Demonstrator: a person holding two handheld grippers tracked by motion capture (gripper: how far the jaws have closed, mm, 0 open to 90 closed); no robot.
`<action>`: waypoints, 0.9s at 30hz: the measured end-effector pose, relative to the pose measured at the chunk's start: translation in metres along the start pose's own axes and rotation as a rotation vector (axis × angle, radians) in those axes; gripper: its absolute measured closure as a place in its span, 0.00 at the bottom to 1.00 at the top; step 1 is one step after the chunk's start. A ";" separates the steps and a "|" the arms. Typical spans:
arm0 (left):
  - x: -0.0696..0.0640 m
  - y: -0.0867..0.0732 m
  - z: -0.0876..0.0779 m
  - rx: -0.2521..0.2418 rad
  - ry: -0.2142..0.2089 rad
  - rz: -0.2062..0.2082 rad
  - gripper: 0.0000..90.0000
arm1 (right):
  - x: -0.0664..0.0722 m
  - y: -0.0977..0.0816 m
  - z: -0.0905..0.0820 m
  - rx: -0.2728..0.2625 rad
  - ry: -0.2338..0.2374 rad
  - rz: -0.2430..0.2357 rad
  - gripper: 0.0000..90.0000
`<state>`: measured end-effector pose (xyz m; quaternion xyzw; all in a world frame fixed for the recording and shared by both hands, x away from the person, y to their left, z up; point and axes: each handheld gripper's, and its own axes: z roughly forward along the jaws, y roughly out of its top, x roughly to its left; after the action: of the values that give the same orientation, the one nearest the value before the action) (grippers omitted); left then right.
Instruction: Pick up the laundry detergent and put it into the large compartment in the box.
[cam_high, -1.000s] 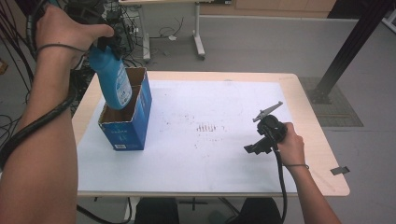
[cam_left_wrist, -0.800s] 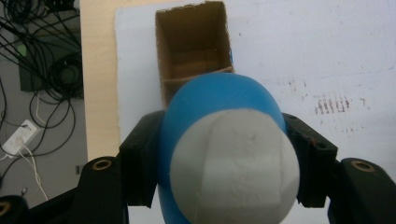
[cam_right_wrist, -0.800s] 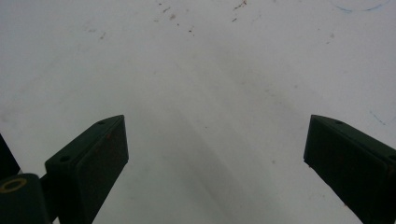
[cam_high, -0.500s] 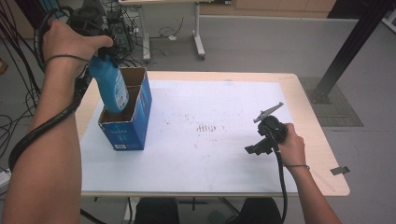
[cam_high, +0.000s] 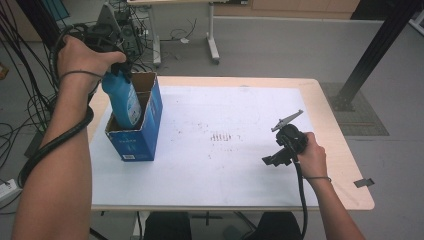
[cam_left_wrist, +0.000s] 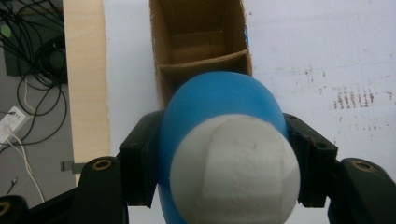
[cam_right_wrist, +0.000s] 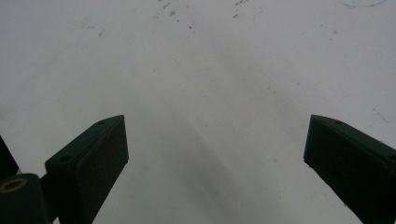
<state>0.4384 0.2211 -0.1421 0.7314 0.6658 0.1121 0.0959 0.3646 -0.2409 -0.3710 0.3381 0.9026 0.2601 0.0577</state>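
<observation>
A blue bottle (cam_high: 123, 101) with a white cap (cam_left_wrist: 233, 172) stands partly inside an open blue cardboard box (cam_high: 136, 135) at the table's left. My left gripper (cam_high: 116, 67) is shut on the bottle's top; in the left gripper view its black jaws press both sides of the bottle (cam_left_wrist: 219, 102) over the box's brown compartments (cam_left_wrist: 196, 42). My right gripper (cam_high: 272, 160) rests low over the white sheet at the right, held by a hand. In the right gripper view its jaws stand wide apart with nothing between them (cam_right_wrist: 215, 154).
A white stained sheet (cam_high: 220, 145) covers the wooden table (cam_high: 345, 165). Cables and equipment (cam_high: 125, 25) lie on the floor behind the left edge. A black post (cam_high: 370, 55) stands at the far right.
The left gripper has lowered the bottle further into the box and brought it more upright. The right gripper has stayed in place.
</observation>
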 end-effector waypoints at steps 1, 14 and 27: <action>0.001 0.000 0.005 0.004 -0.006 -0.004 0.42 | 0.000 0.000 0.000 0.000 0.000 -0.001 0.07; 0.002 -0.006 0.039 0.043 -0.015 -0.007 0.42 | -0.001 -0.001 0.001 0.003 -0.003 0.002 0.07; 0.005 -0.011 0.065 0.076 -0.014 -0.017 0.42 | -0.001 -0.001 0.003 0.011 -0.002 0.002 0.07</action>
<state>0.4470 0.2282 -0.2070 0.7296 0.6751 0.0808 0.0736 0.3655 -0.2408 -0.3741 0.3393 0.9037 0.2550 0.0566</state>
